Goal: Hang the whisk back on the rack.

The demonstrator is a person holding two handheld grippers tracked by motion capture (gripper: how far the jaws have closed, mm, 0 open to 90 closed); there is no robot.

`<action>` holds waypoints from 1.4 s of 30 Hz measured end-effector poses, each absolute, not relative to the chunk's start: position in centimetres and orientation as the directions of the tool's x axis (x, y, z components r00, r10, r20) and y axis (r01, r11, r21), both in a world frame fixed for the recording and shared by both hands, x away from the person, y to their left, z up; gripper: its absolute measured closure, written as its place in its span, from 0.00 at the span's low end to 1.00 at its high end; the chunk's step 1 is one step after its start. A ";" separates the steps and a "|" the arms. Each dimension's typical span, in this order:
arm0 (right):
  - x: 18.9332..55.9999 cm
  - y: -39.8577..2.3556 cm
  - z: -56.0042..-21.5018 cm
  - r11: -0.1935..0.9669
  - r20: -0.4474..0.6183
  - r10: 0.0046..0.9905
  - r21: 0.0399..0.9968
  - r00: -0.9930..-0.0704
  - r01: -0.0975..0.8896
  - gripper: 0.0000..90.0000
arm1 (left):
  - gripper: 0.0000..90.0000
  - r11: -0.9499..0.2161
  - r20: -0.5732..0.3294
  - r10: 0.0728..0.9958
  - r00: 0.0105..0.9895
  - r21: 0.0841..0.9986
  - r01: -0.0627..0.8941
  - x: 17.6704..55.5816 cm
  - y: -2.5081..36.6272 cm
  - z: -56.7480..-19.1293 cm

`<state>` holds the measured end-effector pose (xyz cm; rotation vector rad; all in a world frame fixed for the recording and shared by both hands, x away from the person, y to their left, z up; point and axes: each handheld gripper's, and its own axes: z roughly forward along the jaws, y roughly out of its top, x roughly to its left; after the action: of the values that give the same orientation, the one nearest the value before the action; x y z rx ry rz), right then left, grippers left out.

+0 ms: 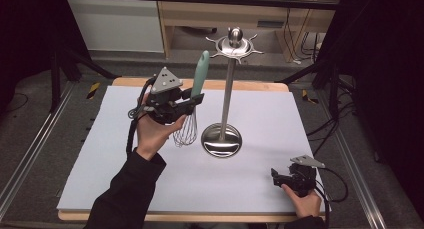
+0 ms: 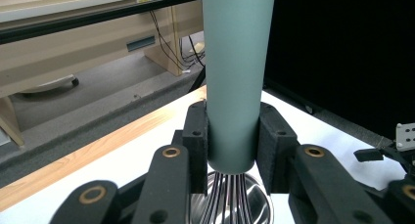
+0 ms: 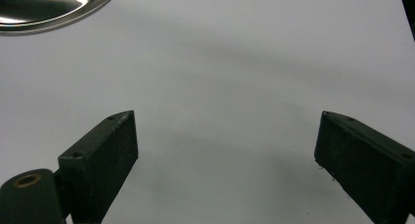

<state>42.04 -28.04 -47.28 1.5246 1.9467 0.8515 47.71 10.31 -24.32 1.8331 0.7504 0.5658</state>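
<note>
Left of the stand: left hand, dark sleeve, raised above the bench, holding the left gripper. Its jaws are clamped on the whisk, one on each side of the lower end of the teal handle. The whisk stands upright, handle up, wire loops hanging down just left of the stand's base and clear of the white surface. In the left gripper view the handle's top is cut off by the frame edge, and the wires are largely hidden behind the jaw linkage; a patch of polished metal shows behind them.

Centre: steel utensil stand, round dished base on the bench, slim upright pole, crown of hooks with a ball knob on top. Nothing hangs from the hooks; nothing lies in the base dish. Hook count is hard to make out.

Right of the stand: right gripper, low at the bench's near edge, well apart from the base, held by the right hand, which is partly cut off at the bottom. Its jaws stand wide apart with bare white surface between them; the right gripper view catches only the base's rim at upper left.
</note>
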 end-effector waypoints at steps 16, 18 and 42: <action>42.0 -28.0 -47.2 0.167 -0.015 0.972 0.748 -0.235 0.642 0.10 | 0.77 -0.306 0.057 0.722 0.690 0.920 0.245 48.5 9.2 -23.8; 42.0 -28.0 -47.2 0.165 -0.012 0.972 0.748 -0.235 0.643 0.10 | 0.77 -0.305 0.053 0.722 0.690 0.919 0.248 48.6 9.1 -23.9; 42.0 -27.9 -47.2 0.170 -0.016 0.971 0.748 -0.239 0.642 0.10 | 0.76 -0.256 0.009 0.722 0.692 0.932 0.255 50.0 7.2 -24.7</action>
<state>42.05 -27.92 -47.16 1.5182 1.9518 0.8624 50.00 7.20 -24.70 1.8231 0.7711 0.5396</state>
